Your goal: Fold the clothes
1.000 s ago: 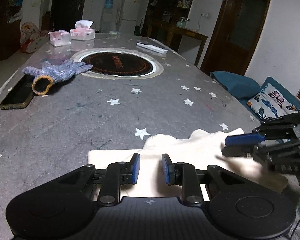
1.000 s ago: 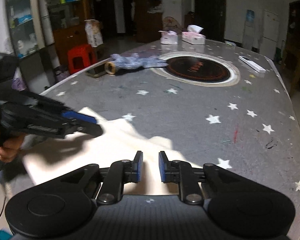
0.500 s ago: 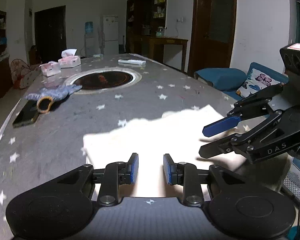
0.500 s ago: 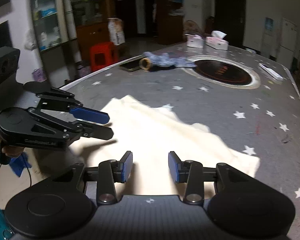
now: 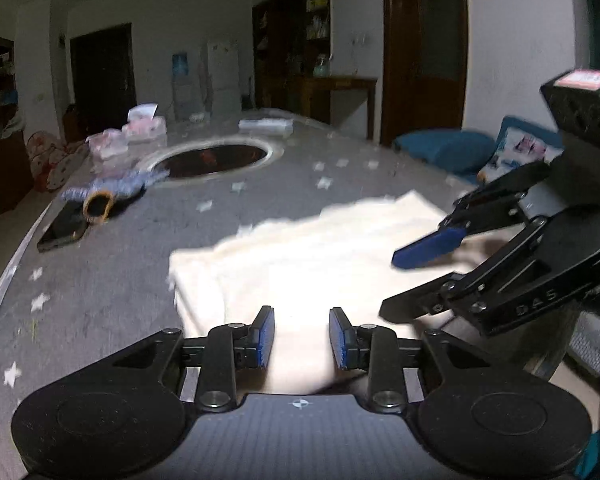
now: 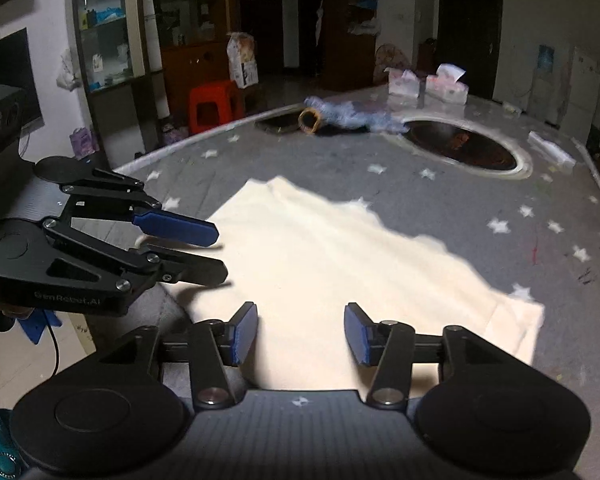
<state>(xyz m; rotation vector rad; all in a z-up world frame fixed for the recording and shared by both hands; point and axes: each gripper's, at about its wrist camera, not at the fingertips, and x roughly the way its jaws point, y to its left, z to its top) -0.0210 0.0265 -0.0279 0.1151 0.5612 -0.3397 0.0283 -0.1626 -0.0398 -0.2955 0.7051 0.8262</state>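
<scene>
Right wrist view, entry one: cream garment (image 6: 324,264), spread flat on the grey star-print table cover (image 6: 480,200), its near hem hanging toward the table edge closest to us. Some layering shows along its right edge; whether that is a fold we cannot tell.

Entry two: right gripper (image 6: 300,334), jaws wide, nothing between the pads, poised above the garment's near hem.

Entry three: left gripper (image 6: 210,252), seen to the left of the garment, jaws parted narrowly and empty, tips just over the cloth's left border. Left wrist view confirms it: left gripper (image 5: 302,338) over the garment (image 5: 300,264), with a moderate gap.

Entry four, beyond the garment: knitted glove (image 5: 112,192), phone (image 5: 62,228), inset round hotplate (image 5: 216,156), tissue packs (image 5: 140,130).

Handling note, our judgement: the cloth lies equally as laid out for a fold or as just released. For any grasp, we would pinch hem corners squarely, both layers together, keep the two grippers level, and avoid dragging the cover.
</scene>
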